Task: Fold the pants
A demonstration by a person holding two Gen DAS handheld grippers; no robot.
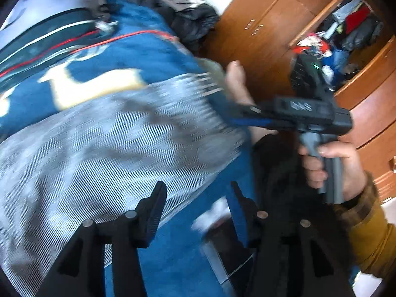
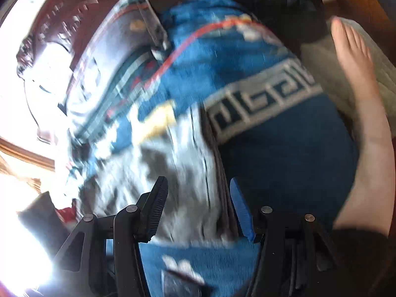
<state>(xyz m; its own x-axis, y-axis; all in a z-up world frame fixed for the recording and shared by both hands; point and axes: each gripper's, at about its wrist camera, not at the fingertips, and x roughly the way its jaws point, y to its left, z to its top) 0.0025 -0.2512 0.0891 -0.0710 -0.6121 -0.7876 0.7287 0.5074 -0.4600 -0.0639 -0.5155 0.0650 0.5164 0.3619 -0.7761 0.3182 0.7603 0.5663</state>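
Grey pants on blue blanket

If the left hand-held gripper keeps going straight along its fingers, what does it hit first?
Most likely the grey patterned pants spread on the blue blanket. The left hand-held gripper points down at their near edge with its jaws open and nothing between them. Blur leaves depth uncertain; it could meet the blanket just beside them.

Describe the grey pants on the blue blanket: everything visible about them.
The grey pants are a light grey, finely ribbed-looking fabric with darker blotchy shading, blurred by motion. They lie spread on the blue patterned blanket, covering its near part; their right edge runs diagonally. In the right wrist view they show dark seam-like lines along one side. The left gripper and right gripper stand open above them, neither gripping the cloth.
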